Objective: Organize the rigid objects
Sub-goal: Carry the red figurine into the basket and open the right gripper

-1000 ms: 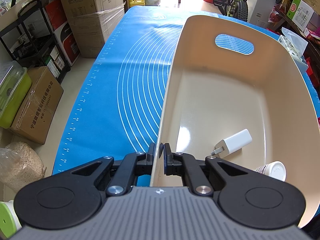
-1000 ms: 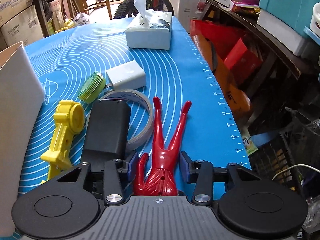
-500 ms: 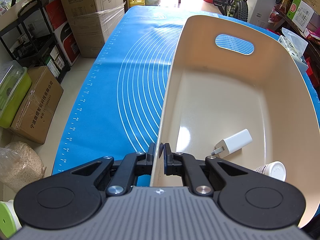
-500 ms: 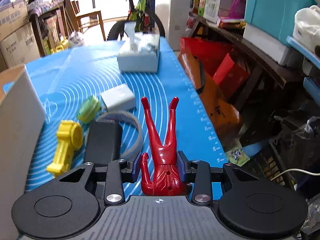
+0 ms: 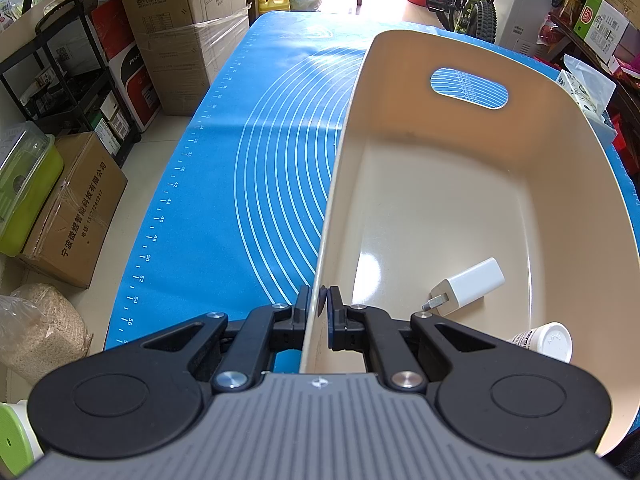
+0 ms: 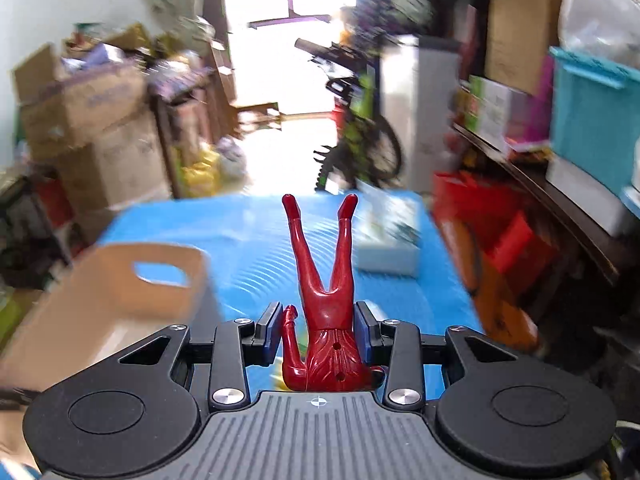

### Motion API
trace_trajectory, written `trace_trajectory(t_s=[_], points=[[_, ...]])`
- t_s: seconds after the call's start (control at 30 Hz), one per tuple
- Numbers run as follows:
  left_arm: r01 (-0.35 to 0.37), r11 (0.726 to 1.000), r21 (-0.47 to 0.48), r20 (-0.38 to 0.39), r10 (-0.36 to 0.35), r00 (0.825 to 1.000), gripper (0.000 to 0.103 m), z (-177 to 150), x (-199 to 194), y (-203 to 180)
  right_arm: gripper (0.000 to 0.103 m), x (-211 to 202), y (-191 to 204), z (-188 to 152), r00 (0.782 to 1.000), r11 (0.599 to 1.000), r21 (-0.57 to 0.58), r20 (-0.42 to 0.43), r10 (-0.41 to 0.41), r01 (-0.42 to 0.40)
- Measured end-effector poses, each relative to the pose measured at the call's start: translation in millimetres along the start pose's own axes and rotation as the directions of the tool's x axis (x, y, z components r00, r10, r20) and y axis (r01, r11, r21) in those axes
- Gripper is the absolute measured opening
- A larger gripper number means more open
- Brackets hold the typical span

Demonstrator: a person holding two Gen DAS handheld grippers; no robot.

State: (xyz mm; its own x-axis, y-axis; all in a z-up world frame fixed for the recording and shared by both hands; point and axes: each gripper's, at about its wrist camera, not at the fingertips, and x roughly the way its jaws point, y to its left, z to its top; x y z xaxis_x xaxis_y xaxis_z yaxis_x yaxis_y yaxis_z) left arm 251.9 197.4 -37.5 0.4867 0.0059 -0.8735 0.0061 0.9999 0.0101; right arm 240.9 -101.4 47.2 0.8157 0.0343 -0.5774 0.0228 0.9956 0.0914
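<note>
A cream bin (image 5: 460, 200) stands on the blue mat (image 5: 260, 160). My left gripper (image 5: 319, 304) is shut on the bin's near left wall. Inside the bin lie a white charger (image 5: 468, 286) and a small white bottle (image 5: 548, 340). My right gripper (image 6: 318, 330) is shut on a red figure (image 6: 324, 292), legs pointing forward, held high above the mat (image 6: 256, 256). The bin also shows in the right wrist view (image 6: 104, 304), blurred, at the lower left.
A white tissue box (image 6: 388, 248) sits on the mat ahead of the right gripper. Cardboard boxes (image 5: 180, 32) and a black shelf (image 5: 72, 92) stand left of the table. A bicycle (image 6: 360, 140) and cluttered shelves (image 6: 560, 160) lie beyond.
My right gripper has lifted the red figure up off the mat and swung left; the yellow tool, black box and tape have dropped out of view. The left gripper has not moved.
</note>
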Motion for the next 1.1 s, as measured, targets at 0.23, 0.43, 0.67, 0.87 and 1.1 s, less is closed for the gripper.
trace_trajectory(t_s=[0.23,0.43,0.67,0.87,1.1], points=[[0.000,1.000,0.001,0.001,0.000,1.000,0.009,-1,0,0,0.045,10,64,18,0.987,0.985,-0.066,-0.013,0.159,-0.159],[0.001,1.000,0.003,0.001,-0.001,1.000,0.009,-2,0,-2,0.045,27,129,0,0.972,0.963,-0.143,-0.100,0.215,-0.228],[0.004,1.000,0.002,0.001,-0.004,1.000,0.009,-1,-1,-2,0.044,52,169,-27,0.948,0.944,-0.201,-0.239,0.210,-0.260],[0.003,1.000,0.003,0.001,-0.003,1.000,0.009,-1,-1,-2,0.045,79,180,-50,0.899,0.936,-0.212,-0.399,0.180,-0.281],[0.005,1.000,0.001,0.001,-0.005,1.000,0.008,-1,0,-2,0.049,76,173,-52,0.881,0.939,-0.177,-0.430,0.196,-0.295]])
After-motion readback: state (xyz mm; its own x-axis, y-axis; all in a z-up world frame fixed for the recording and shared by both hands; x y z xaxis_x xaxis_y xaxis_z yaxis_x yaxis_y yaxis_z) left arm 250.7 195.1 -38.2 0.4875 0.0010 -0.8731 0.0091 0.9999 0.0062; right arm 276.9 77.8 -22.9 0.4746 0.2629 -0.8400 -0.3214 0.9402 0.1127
